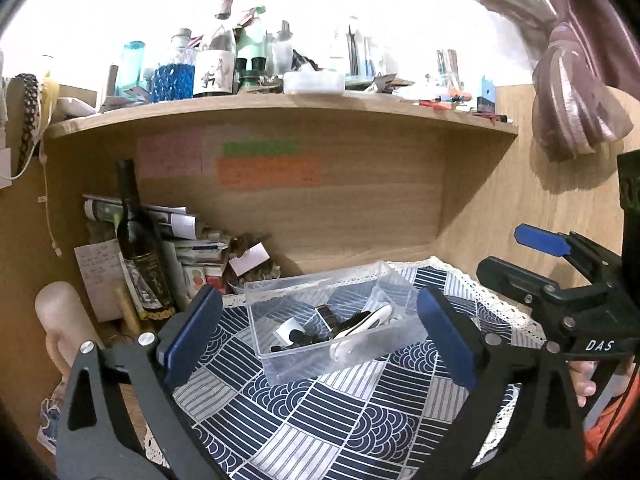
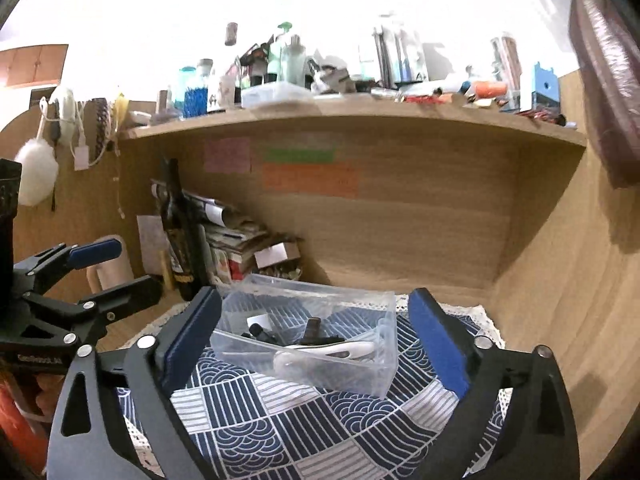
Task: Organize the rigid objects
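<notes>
A clear plastic box (image 1: 280,368) stands on the blue patterned cloth (image 1: 320,420). Inside lie a white curved piece (image 1: 366,322), small black parts (image 1: 298,338) and a white-and-silver block (image 1: 288,328). My left gripper (image 1: 320,332) is open and empty, its jaws wide either side of the box, a little before it. The box also shows in the right wrist view (image 2: 360,376) with the white piece (image 2: 328,354). My right gripper (image 2: 316,344) is open and empty, likewise in front of the box. Each gripper shows in the other's view, the right one (image 1: 532,256) and the left one (image 2: 108,268).
A dark wine bottle (image 1: 140,256) and stacked papers (image 1: 188,240) stand at the back left under a wooden shelf (image 1: 280,114) crowded with bottles. Wooden walls close the alcove behind and right. A pink curtain (image 1: 568,92) hangs at upper right.
</notes>
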The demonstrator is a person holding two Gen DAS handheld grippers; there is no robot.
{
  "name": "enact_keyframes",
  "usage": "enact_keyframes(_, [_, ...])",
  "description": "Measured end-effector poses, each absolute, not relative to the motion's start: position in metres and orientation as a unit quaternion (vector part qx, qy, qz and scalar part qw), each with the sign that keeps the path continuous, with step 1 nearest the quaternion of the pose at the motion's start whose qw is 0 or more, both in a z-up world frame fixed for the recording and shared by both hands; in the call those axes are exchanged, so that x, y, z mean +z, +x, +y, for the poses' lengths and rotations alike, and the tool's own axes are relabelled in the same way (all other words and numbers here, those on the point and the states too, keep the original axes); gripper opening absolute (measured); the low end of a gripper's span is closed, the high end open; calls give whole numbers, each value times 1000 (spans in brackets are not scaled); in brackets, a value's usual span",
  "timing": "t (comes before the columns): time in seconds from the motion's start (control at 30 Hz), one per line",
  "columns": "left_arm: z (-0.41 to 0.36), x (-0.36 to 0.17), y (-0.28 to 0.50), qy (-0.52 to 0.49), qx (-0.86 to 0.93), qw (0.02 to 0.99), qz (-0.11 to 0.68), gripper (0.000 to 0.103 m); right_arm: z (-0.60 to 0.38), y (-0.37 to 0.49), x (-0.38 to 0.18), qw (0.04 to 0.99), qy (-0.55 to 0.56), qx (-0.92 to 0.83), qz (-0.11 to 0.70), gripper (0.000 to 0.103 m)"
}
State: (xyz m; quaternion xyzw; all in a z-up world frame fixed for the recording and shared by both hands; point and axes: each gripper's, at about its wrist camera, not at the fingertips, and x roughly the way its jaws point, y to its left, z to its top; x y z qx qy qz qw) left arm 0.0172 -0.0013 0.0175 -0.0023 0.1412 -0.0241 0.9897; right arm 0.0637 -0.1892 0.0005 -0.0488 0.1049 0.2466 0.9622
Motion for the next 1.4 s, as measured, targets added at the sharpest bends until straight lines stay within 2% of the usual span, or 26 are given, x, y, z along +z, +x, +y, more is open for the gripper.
enact_keyframes(0.2, [-4,15,12,0,-24,990,138,101,-193,53,-1,964,-39,247,95,103])
enact_keyframes(1.4, [-11,12,14,2,-25,990,136,102,-190,49,-2,963,-34,249,93,103])
